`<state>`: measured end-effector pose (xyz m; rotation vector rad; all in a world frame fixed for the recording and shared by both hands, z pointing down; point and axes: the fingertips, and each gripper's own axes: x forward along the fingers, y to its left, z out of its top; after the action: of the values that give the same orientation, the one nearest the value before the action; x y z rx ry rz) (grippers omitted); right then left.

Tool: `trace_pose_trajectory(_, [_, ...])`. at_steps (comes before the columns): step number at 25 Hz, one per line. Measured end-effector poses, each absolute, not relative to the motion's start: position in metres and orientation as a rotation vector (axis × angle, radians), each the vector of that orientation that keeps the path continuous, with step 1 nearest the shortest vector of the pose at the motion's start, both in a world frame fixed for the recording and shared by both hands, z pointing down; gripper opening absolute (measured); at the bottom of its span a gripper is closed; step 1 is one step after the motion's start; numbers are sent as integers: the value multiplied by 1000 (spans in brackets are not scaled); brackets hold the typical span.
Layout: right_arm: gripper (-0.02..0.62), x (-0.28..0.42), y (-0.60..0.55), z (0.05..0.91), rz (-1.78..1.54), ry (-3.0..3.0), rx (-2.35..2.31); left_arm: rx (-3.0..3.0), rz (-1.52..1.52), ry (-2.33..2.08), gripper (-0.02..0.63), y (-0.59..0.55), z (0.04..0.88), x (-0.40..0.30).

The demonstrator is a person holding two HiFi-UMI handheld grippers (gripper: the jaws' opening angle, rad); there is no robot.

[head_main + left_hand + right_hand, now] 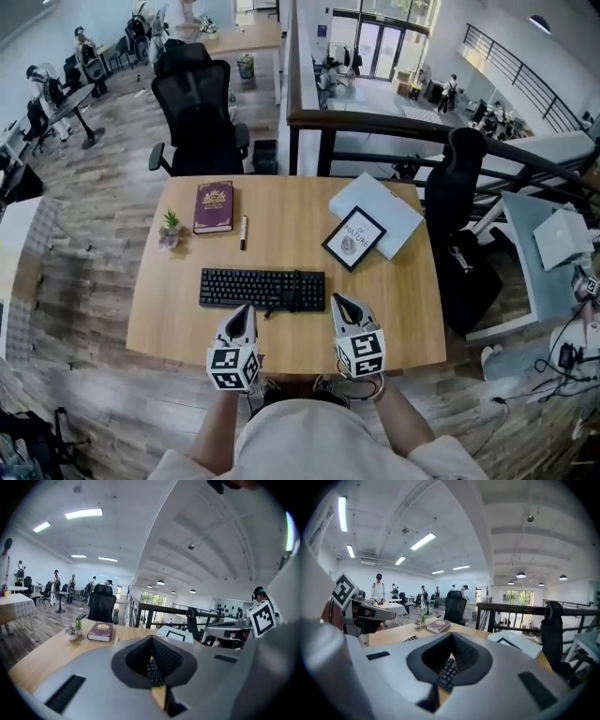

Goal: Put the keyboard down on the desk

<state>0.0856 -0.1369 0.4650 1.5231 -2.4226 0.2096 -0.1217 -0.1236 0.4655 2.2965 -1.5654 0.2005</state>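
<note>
A black keyboard point(262, 289) lies flat on the wooden desk point(403, 323), a little in front of its middle. Both grippers hover over the desk's front edge, just short of the keyboard. My left gripper point(246, 310) is shut and empty, by the keyboard's middle. My right gripper point(337, 300) is shut and empty too, off the keyboard's right end. In the left gripper view the keyboard point(151, 663) shows only as a sliver past the closed jaws. The right gripper view shows a few keys of the keyboard point(447, 672) the same way.
On the desk behind the keyboard lie a maroon book point(213, 206), a pen point(243, 232), a small potted plant point(170, 228), a framed picture point(353, 238) and a white folder point(384, 211). Black office chairs stand behind point(199, 112) and to the right point(457, 187).
</note>
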Motion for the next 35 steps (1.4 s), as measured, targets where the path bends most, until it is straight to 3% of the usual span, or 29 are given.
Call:
trace_pose_trajectory(13, [3, 67, -147, 323, -123, -2628, 1574, 2440, -30, -1845, 11, -128, 327, -142])
trace_pose_trajectory(35, [3, 75, -144, 294, -190, -2627, 1652, 2498, -90, -1843, 11, -121, 304, -135])
